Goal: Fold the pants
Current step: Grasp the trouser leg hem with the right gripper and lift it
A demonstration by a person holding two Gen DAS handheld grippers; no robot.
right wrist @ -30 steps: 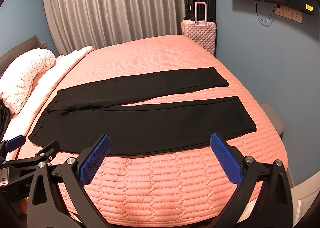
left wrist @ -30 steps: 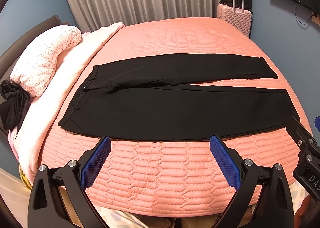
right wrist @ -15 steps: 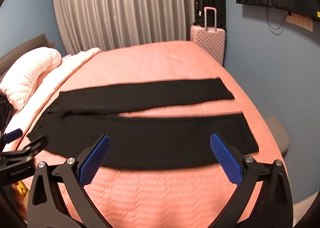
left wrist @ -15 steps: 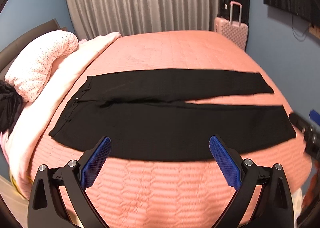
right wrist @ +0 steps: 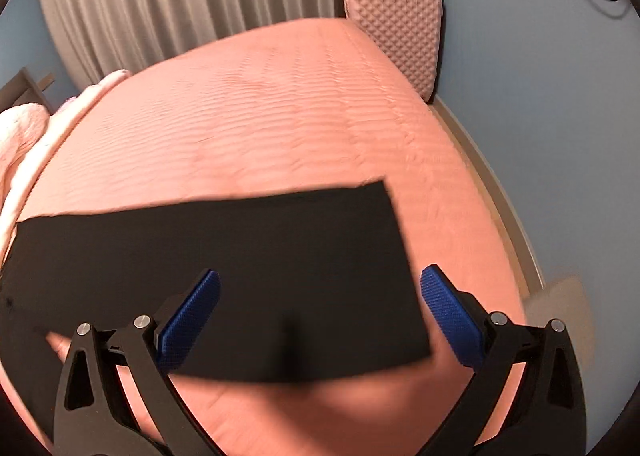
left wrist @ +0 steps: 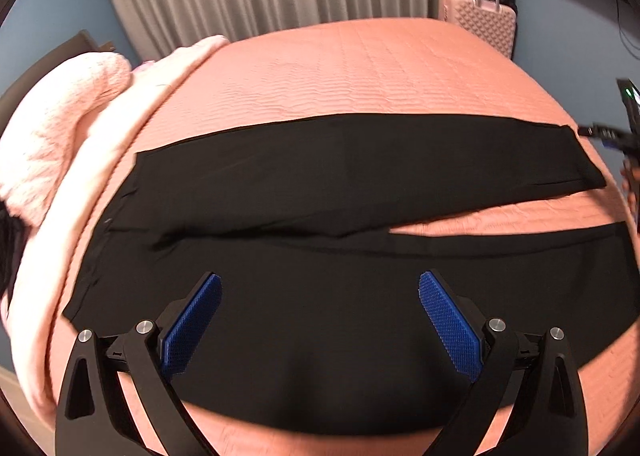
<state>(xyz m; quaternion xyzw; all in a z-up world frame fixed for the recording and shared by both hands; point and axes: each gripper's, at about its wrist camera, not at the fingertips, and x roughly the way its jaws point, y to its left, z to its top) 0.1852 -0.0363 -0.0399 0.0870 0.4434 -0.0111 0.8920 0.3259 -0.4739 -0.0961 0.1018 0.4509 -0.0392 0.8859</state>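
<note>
Left wrist view: black pants [left wrist: 320, 296] flat on the pink bed [left wrist: 360, 68], left gripper [left wrist: 319, 298] and right gripper [right wrist: 320, 296] both spread wide and empty above them; probably light, limp cloth, best pinched at waistband and hem edges.

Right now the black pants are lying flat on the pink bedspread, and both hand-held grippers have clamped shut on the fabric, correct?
Not quite. The black pants do lie flat on the pink bedspread, but neither gripper has clamped. The left hand-held gripper and the right hand-held gripper both have their blue pads spread wide apart above the fabric, as each wrist view shows.
</note>
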